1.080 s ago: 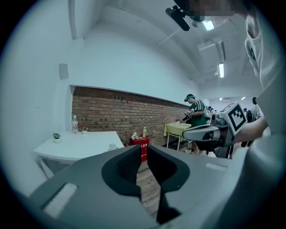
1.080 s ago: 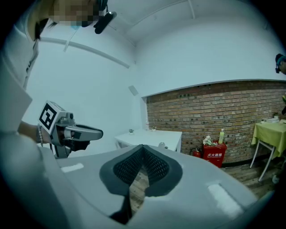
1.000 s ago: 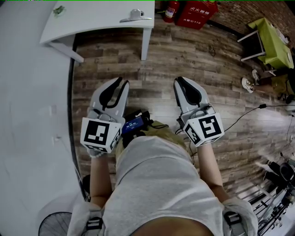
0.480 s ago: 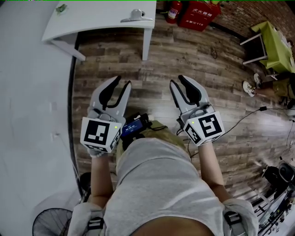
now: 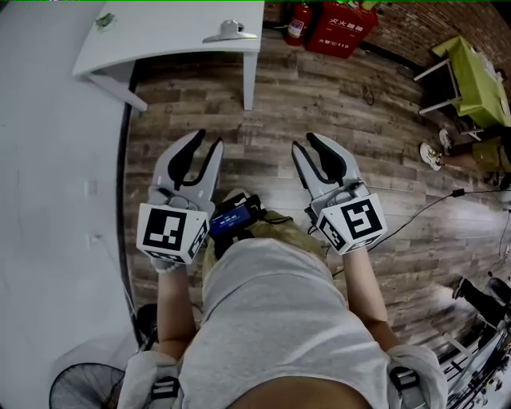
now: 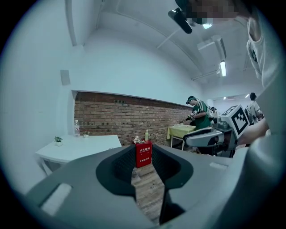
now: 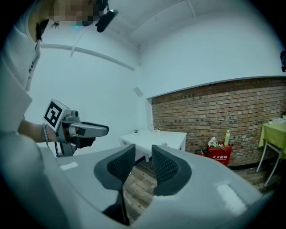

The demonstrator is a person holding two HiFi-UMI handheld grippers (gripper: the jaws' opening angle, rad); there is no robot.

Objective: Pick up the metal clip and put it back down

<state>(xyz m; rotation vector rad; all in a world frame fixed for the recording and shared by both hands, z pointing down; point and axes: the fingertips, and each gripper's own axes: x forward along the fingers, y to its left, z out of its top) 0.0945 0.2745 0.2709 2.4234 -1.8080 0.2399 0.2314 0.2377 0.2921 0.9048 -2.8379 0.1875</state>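
Note:
The metal clip lies near the front edge of the white table, far ahead of both grippers. I hold my left gripper and right gripper side by side in front of my torso, over the wooden floor. Both point toward the table with their jaws apart and nothing between them. The left gripper view looks through the gap of the left gripper at floor planks and a red box. Past the right gripper, the right gripper view shows the white table.
A red fire-equipment box with an extinguisher stands against the brick wall behind the table. At the far right is a green table. Cables and gear lie on the floor at the right; a fan stands at my lower left.
The jaws of both grippers have spread apart from a nearly closed stance. Both grippers stay in about the same place in front of me.

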